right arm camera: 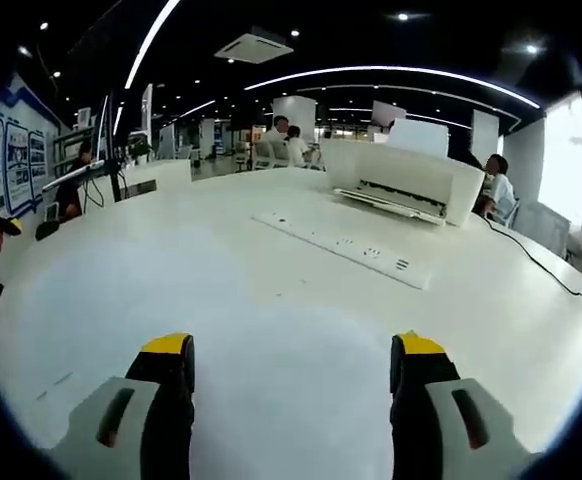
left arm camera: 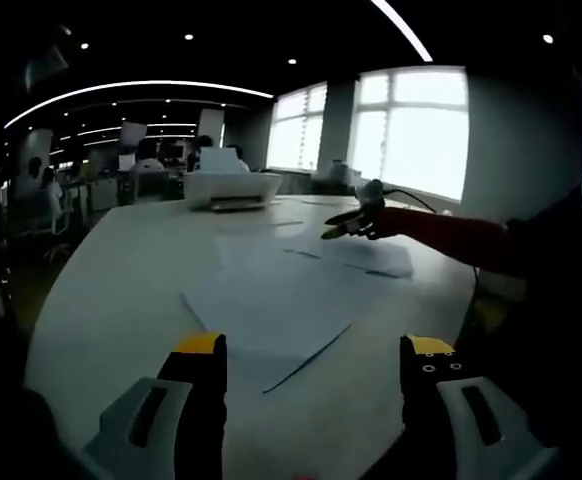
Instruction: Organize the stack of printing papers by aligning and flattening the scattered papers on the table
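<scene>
Papers [left arm camera: 271, 305] lie scattered over the white bench [left arm camera: 111, 300], loose sheets overlapping at odd angles, the nearest one just ahead of the left claw [left arm camera: 311, 365] at its twelve o'clock. That claw hangs above the bench edge with its jaws spread wide and nothing between them. More sheets [left arm camera: 371, 255] trail off toward one o'clock, so the loose pile's long axis seems to run from the near edge out toward the printer [left arm camera: 233, 187] at eleven. The right claw [right arm camera: 291, 375] is also spread and empty; in the left gripper view it shows at two o'clock, beyond the far sheets, facing bare bench, a power strip [right arm camera: 346, 245] and the printer [right arm camera: 401, 175]. The left claw looks nearer to the main sheets, so squaring them probably starts from that side.
</scene>
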The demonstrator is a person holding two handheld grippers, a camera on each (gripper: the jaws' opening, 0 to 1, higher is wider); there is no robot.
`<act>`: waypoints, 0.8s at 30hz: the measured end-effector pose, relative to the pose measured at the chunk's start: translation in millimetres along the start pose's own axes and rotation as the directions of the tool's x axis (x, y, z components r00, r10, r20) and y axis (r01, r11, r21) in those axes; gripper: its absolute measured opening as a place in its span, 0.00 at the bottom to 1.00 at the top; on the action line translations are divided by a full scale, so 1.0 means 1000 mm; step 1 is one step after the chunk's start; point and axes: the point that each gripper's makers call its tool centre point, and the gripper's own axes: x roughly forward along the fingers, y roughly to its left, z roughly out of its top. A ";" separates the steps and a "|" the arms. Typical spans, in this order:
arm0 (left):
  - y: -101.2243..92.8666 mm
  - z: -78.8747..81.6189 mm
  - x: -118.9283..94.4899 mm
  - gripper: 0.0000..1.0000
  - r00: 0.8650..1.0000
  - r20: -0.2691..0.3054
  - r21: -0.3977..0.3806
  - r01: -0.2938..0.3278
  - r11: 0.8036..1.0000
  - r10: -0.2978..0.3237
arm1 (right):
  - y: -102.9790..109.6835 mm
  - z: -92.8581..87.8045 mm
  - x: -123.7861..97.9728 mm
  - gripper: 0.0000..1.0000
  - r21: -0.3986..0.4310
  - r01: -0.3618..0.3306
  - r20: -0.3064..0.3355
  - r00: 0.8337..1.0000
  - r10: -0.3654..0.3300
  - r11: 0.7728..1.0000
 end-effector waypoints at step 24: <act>-0.003 -0.003 0.004 0.73 1.000 -0.011 -0.009 0.004 1.000 -0.004 | -0.003 -0.017 0.009 0.75 0.042 -0.003 -0.026 1.000 0.004 0.999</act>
